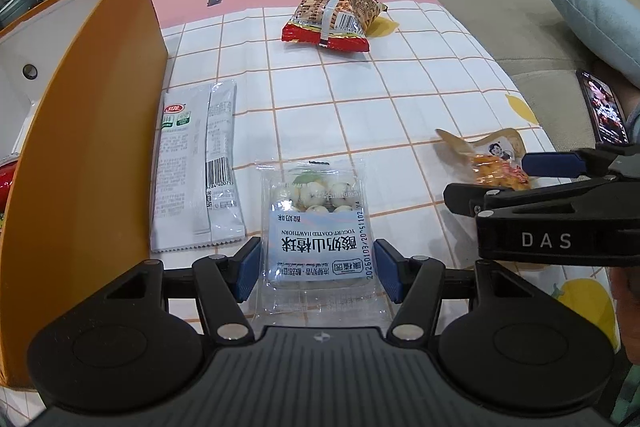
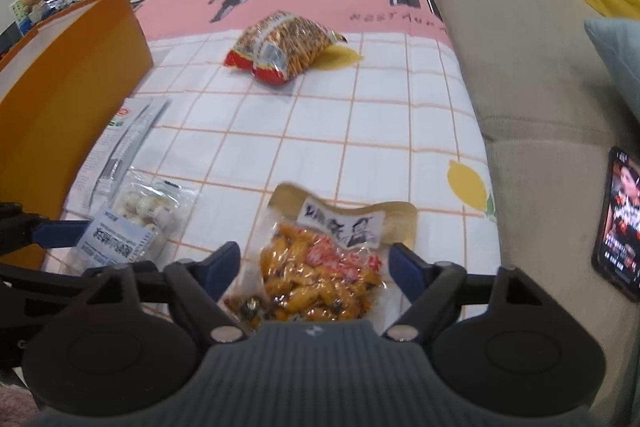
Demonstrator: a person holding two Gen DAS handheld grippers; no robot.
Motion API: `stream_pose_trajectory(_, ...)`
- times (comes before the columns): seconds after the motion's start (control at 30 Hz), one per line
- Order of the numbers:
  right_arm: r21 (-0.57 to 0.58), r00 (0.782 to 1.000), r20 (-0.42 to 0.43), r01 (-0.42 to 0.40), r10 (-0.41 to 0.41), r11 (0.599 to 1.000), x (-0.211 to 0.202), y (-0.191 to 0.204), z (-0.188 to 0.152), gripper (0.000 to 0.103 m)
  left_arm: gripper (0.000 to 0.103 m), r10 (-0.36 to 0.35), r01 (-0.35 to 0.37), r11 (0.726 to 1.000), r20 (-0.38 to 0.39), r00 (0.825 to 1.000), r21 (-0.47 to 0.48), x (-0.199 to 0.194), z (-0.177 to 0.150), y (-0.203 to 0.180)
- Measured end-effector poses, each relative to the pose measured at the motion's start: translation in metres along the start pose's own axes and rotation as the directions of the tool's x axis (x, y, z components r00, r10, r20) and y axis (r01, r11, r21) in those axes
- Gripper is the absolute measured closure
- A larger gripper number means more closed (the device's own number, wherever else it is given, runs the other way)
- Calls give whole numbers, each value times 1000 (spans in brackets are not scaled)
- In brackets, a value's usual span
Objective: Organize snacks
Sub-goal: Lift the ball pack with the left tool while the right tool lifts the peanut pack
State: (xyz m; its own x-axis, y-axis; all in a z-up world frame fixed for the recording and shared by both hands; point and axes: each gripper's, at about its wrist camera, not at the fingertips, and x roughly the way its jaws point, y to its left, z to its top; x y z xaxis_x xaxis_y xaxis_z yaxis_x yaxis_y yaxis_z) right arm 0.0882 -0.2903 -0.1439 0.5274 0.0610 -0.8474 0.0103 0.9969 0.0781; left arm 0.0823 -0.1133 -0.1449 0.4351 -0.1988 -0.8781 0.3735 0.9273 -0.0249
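left gripper (image 1: 317, 269) low, fingers spread astride hawthorn pack (image 1: 316, 227), right gripper (image 2: 314, 269) spread astride orange snack pouch (image 2: 320, 267)

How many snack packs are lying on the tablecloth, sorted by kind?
Yogurt hawthorn ball pack: 1
White sachet: 1
Red-edged cracker stick bag: 1
Yellow vacuum-packed snack: 1
Total: 4
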Motion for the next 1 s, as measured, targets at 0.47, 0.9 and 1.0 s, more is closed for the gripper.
stream_pose_trajectory(0.47, 291, 998, -17, 60, -57, 955, -17, -43, -8, 13, 35, -7, 7, 1000, -12, 1000, 3, 3, 0, -1)
stream_pose_trajectory(0.9, 69, 993, -26, 118, -117, 991, 5, 4, -9, 23, 35, 9, -8, 999, -22, 1000, 33, 6, -1, -6)
stream_pose_trajectory(1.0, 40, 993, -12, 115, -115, 993, 6, 5, -8, 27, 35, 8, -7, 999, -22, 1000, 34, 6, -1, -6)
